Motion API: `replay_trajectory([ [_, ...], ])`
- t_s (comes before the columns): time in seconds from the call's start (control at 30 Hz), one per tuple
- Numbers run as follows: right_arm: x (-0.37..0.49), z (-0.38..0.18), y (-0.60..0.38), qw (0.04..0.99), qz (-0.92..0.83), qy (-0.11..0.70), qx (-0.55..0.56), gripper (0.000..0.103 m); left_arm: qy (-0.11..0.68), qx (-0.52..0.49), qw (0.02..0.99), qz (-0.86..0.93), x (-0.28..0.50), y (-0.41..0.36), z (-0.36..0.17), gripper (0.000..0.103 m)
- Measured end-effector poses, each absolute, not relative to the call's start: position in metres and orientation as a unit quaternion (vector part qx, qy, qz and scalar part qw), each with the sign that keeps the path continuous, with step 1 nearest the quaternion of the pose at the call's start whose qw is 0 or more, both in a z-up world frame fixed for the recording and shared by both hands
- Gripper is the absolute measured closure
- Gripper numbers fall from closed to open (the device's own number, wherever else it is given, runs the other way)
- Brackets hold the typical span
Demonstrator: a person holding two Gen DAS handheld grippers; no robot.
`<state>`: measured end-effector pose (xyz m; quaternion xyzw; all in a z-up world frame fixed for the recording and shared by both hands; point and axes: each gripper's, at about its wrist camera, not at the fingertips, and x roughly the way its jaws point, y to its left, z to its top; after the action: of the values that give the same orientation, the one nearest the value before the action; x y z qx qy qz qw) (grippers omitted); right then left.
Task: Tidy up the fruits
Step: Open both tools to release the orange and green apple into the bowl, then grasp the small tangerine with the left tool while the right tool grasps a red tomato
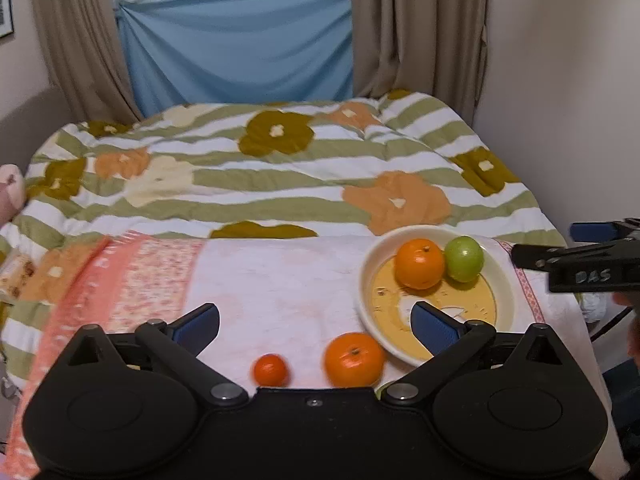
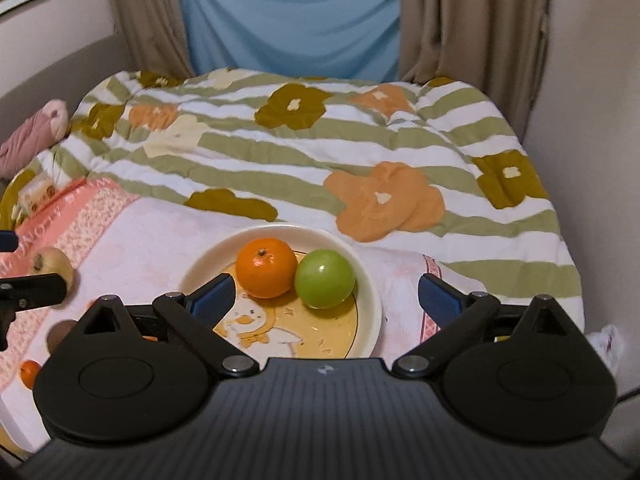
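Note:
A cream plate [image 1: 370, 280] [image 2: 370, 300] on a pink towel holds an orange [image 1: 419, 263] [image 2: 266, 267] and a green apple [image 1: 464, 258] [image 2: 325, 278]. In the left wrist view an orange [image 1: 354, 359] and a small tangerine [image 1: 270, 369] lie on the towel just before my open, empty left gripper [image 1: 316, 326]. My right gripper [image 2: 326, 298] is open and empty above the plate's near side. In the right wrist view a beige fruit [image 2: 52, 267], a brown one [image 2: 60, 334] and the tangerine [image 2: 30, 372] lie at the left.
The pink towel [image 1: 260, 280] lies on a flowered striped quilt [image 1: 280, 168] covering a bed. Walls flank the bed; curtains and a blue cloth [image 1: 240, 52] hang behind. A pink plush [image 2: 32, 136] lies at the far left.

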<state>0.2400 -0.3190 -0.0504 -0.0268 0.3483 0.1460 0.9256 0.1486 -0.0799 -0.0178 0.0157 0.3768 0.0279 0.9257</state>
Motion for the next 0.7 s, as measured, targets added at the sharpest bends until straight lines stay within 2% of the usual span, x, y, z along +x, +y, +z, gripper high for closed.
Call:
replay_trajectory([
  [0.37,0.154,-0.004,-0.276,0.939,0.126,0.318,-0.019,0.000,0.354,0.004,0.935,0.009,0.070,-0.018,0.004,0.000],
  [0.7,0.098,-0.013,-0.209,0.934,0.127,0.335,-0.023,0.000,0.372,0.013,0.927,-0.032,0.034,0.025,-0.015,0.002],
])
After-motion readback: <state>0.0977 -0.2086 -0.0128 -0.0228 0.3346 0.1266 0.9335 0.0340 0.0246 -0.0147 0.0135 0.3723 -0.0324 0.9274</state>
